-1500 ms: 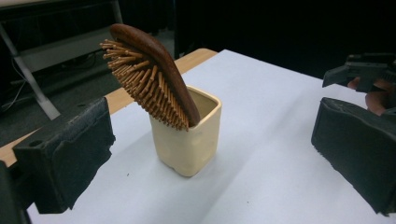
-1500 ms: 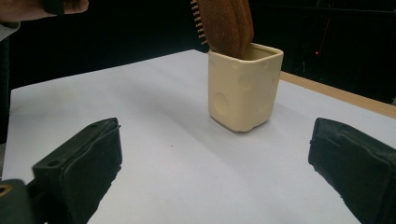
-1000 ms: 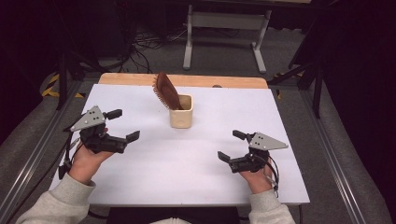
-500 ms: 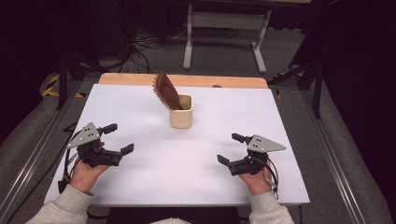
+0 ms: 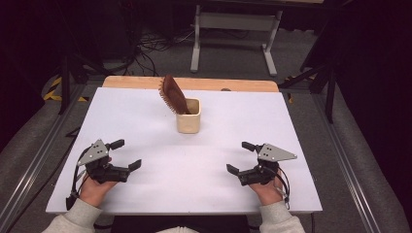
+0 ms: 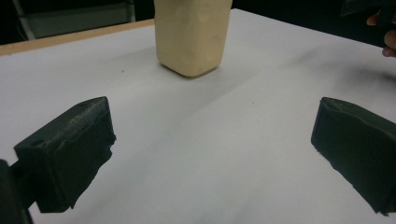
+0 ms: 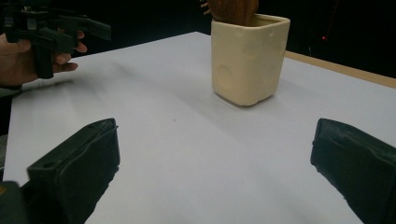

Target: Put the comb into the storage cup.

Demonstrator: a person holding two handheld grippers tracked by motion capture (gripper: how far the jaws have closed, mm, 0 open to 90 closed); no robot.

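Centrally on the white worktop (image 5: 145,121) stands a cream cup (image 5: 188,116), upright, with a brown brush (image 5: 173,94) leaning out of it toward the far left, bristles facing left. From the high view, the left gripper (image 5: 127,154) and right gripper (image 5: 241,158) sit near the front edge, well apart from each other and from the cup, each held in a hand; both have their jaws spread wide with nothing between them.

Seen from the left gripper view, the cup (image 6: 192,35) shows just its lower body, its top cut off by the frame, so the brush is out of sight there. By contrast, the right gripper view takes in the cup's (image 7: 247,58) rim, shallow round dimples on its side, and the bottom of the brush (image 7: 232,10) inside it; it also catches the left gripper (image 7: 93,29) at far left, in its hand.

No writing or label can be read on anything.
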